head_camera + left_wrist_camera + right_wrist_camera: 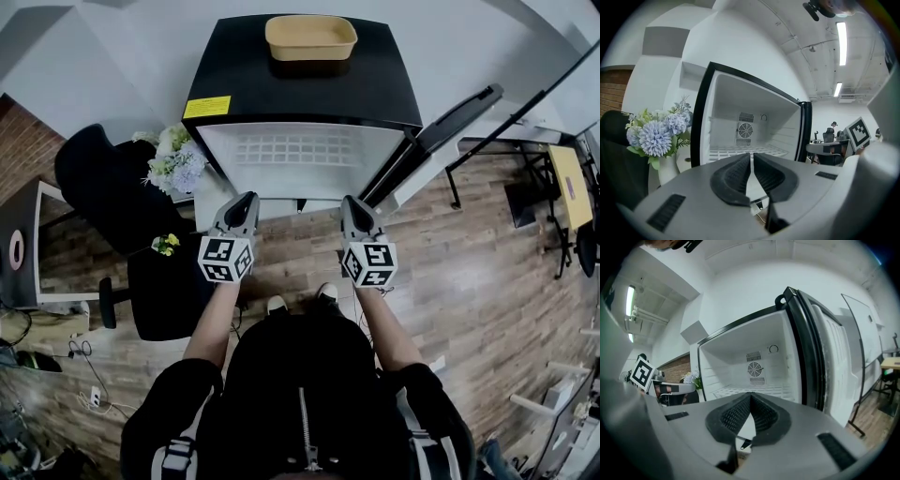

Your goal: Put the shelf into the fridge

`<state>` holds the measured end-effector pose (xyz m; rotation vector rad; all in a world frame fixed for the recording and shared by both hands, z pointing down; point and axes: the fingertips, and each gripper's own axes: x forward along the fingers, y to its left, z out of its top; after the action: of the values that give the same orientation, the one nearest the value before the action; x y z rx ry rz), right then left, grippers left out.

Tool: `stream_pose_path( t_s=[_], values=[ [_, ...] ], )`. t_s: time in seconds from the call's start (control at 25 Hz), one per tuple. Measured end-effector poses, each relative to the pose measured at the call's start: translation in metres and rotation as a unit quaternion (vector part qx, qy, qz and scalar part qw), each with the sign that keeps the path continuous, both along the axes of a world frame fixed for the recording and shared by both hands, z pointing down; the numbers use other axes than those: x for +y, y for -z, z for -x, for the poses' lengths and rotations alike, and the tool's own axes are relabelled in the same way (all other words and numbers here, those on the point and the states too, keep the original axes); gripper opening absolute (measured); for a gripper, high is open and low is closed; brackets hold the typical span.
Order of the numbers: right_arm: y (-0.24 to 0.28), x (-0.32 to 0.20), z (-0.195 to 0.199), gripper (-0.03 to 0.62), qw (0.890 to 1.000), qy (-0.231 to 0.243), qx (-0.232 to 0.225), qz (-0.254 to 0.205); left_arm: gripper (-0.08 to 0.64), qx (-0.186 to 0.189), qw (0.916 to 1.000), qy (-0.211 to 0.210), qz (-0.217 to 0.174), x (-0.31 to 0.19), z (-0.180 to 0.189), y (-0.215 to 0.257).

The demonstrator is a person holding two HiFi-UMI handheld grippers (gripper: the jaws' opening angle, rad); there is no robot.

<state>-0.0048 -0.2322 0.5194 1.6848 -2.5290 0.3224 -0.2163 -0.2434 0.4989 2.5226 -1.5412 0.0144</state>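
Well to the left, a bunch of pale blue and white flowers point(176, 161) stands beside the fridge point(375, 84), next to a black chair point(98, 178). The left gripper point(249, 199) is held just in front of the fridge opening, its jaws pressed together with nothing between them. Beyond it, the white wire shelf point(305, 150) lies flat inside the open fridge, spanning the compartment from wall to wall below the round fan grille point(745, 127) on the back wall, and apart from both grippers. A tan tub point(311, 37) sits on the fridge's black top. The right gripper point(348, 202) is level with the left one, likewise closed and empty, and points at the shelf from outside the opening. Furthest right, the fridge door point(441, 127) is swung wide open.
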Motion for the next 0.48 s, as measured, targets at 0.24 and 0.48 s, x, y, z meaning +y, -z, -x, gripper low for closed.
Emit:
stream_pose_path(
  t_s=[0.24,0.48],
  values=[
    [-0.002,-0.001,0.0,0.008,1.0,-0.002,-0.005,0.003,0.04,0.004,1.0,0.0,0.005,-0.001,-0.003,-0.004],
    [-0.005,-0.004,-0.002,0.008,1.0,-0.001,-0.006,0.006,0.04,0.009,0.9998,0.003,0.015,-0.005,-0.002,-0.011]
  ],
)
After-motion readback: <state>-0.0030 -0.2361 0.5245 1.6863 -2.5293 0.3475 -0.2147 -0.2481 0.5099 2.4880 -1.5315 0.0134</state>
